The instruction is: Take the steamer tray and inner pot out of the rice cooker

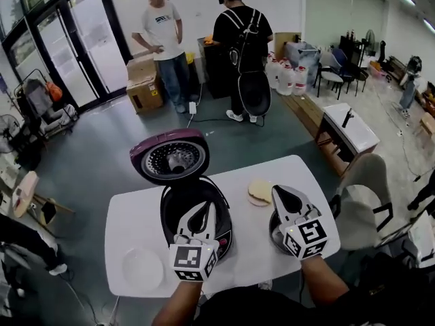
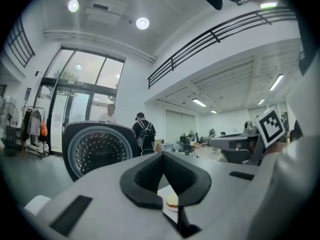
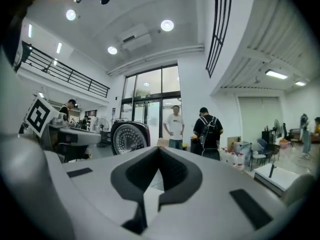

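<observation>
Shut and empty, the left tool (image 1: 202,209) and right tool (image 1: 285,194) are held above the desk (image 1: 136,223), where the pot (image 1: 275,233), judged stiff and best gripped by its rim, is seen beside the cooker (image 1: 173,206).

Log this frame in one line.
left gripper: shut, empty | right gripper: shut, empty | rice cooker: lid open | white tray: table, left of cooker | dark pot: right of cooker
</observation>
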Tool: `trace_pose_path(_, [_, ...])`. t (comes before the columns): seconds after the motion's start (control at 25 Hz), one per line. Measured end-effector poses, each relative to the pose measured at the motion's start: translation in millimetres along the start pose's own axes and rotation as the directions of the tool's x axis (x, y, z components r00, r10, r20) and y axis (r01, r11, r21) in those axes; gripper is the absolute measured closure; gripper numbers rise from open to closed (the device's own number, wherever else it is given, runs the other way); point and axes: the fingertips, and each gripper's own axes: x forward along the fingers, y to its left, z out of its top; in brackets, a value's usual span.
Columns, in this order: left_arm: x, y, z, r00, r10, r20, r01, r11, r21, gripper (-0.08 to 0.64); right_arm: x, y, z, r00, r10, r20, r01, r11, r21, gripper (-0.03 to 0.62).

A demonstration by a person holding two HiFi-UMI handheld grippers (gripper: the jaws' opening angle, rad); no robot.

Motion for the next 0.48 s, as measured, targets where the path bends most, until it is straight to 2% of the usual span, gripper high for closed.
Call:
trace_pose_path(0.16, [-26.1,16.2,-1.2,0.998,0.051,0.037,-0.051,0.999,-0.006,0.561,14.7,38.2,-2.5,0.996,0.092,-0.001,-0.092,0.996,-0.017,0.592])
trace_pose_path(0.48, [-55.7,49.2,-19.1,0.989,0.144,0.018,-0.144,0.989,-0.023,0.561,30.1,83.3,4.1,0.979,0.203,0.016,-0.202,0.978,-0.052,0.594])
